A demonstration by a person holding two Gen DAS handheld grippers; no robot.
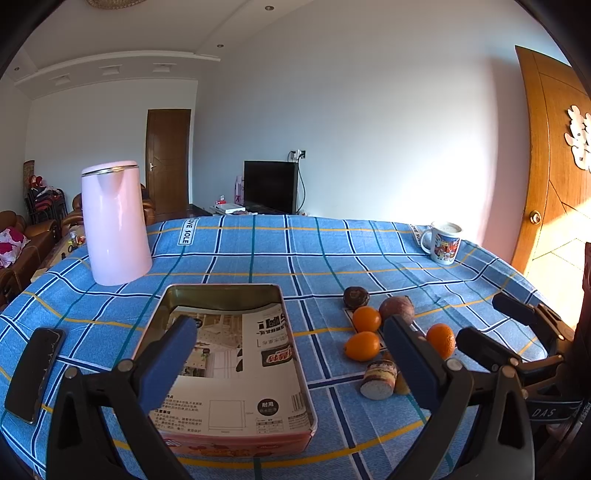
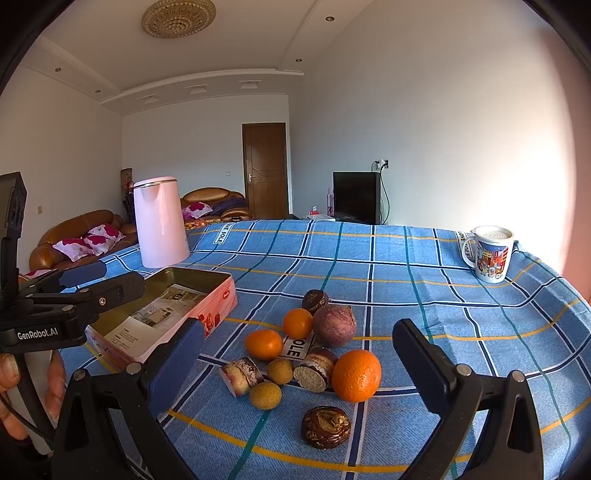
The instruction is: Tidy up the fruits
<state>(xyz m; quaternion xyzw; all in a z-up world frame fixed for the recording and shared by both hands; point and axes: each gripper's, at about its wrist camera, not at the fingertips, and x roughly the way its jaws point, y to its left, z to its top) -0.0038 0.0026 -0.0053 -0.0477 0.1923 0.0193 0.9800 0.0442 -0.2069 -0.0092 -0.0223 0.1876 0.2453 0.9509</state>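
1. Currently both grippers are hanging wide open and empty: left gripper (image 1: 291, 363) over the tin (image 1: 236, 369), right gripper (image 2: 299, 365) framing the fruits (image 2: 356, 374)
2. Next: closing on one orange

White walls (image 2: 424, 110), white ceiling (image 2: 229, 40) with round gold ornament (image 2: 178, 17). Brown door (image 2: 265, 170) in far wall. Left of door: brown sofa (image 2: 79, 230) with flowered pillows (image 2: 88, 242). Right of door: black TV (image 2: 356, 196), plug above. Warm sunlight on wall far right of door.
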